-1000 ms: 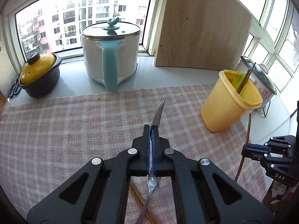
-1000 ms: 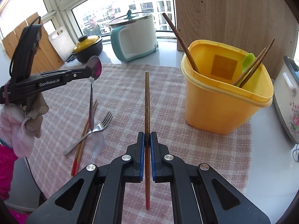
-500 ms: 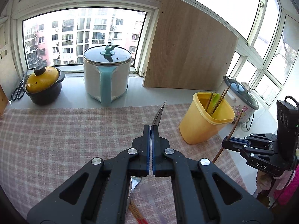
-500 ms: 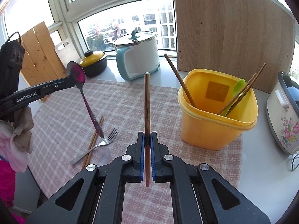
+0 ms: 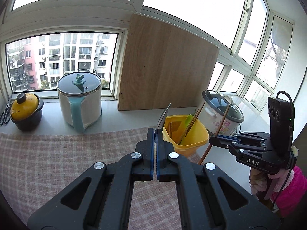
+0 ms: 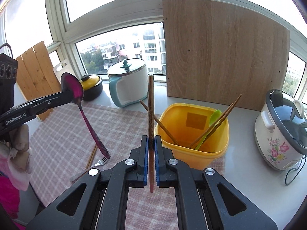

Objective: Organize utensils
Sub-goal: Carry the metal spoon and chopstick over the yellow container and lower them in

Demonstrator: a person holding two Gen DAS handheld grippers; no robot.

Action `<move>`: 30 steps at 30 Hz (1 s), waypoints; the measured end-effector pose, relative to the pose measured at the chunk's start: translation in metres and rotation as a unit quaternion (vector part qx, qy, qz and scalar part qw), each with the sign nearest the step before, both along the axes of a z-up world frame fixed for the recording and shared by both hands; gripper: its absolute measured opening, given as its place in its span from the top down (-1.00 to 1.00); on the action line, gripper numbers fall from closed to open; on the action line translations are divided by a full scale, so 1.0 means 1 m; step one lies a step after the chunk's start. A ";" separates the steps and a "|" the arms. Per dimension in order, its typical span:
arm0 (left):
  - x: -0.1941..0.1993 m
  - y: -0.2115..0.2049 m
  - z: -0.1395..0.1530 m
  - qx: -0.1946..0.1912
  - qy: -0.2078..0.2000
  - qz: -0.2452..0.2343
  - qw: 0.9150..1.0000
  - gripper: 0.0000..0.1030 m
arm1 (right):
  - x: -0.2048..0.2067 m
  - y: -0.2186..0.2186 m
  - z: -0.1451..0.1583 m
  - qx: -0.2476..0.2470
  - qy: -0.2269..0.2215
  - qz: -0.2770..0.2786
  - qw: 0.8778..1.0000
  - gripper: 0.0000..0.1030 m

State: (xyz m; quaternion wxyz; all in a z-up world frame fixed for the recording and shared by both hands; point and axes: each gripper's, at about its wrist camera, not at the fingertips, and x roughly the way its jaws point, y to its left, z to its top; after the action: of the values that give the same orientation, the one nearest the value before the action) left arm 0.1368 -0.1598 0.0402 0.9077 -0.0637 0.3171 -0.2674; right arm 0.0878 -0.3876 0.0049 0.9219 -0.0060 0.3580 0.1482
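Note:
My left gripper [image 5: 155, 132] is shut on a metal spoon [image 5: 163, 117], whose bowl sticks up edge-on past the fingertips. In the right wrist view the same spoon [image 6: 90, 126] hangs from the left gripper [image 6: 67, 95], handle slanting down above the cloth. My right gripper [image 6: 151, 140] is shut on a dark wooden chopstick [image 6: 151, 105], held upright just left of the yellow container [image 6: 201, 159]. From the left wrist, the right gripper [image 5: 212, 140] and its chopstick [image 5: 221, 124] sit right of the container [image 5: 191, 149]. Several chopsticks and a green spoon [image 6: 214, 116] stand in it.
A fork [image 6: 92, 167] and a pair of chopsticks [image 6: 92, 154] lie on the checked cloth [image 6: 57, 143]. Behind stand a white and teal pot [image 5: 79, 101], a yellow-lidded pot [image 5: 25, 111], a wooden board [image 5: 165, 76] and a flowered rice cooker [image 6: 282, 130].
Both grippers have risen with their loads. The spoon's handle has come up off the cloth, and the yellow container now sits closer to the middle of both views.

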 end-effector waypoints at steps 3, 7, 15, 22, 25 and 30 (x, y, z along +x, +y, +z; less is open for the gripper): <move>0.004 -0.011 0.006 -0.010 -0.005 -0.005 1.000 1.00 | 0.002 -0.009 0.009 0.000 -0.011 -0.006 1.000 0.92; 0.011 -0.025 0.012 -0.018 -0.011 -0.009 1.000 1.00 | 0.003 -0.023 0.021 0.007 -0.027 -0.020 0.999 0.92; 0.026 -0.062 0.023 -0.013 -0.024 -0.025 0.999 1.00 | 0.012 -0.044 0.045 0.008 -0.060 -0.035 0.998 0.92; 0.045 -0.089 0.019 0.007 -0.026 -0.022 0.999 1.00 | 0.024 -0.054 0.059 0.006 -0.079 -0.041 0.996 0.92; 0.053 -0.098 0.013 0.016 -0.023 -0.020 0.999 1.00 | 0.029 -0.057 0.060 0.007 -0.083 -0.044 0.996 0.92; 0.064 -0.108 -0.003 0.030 -0.007 -0.017 0.999 1.00 | 0.035 -0.057 0.052 0.002 -0.077 -0.043 0.996 0.92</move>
State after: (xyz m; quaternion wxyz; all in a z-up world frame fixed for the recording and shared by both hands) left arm 0.2011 -0.2678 0.0369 0.9068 -0.0291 0.3196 -0.2734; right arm 0.1231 -0.4447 0.0571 0.9522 0.0001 0.2856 0.1080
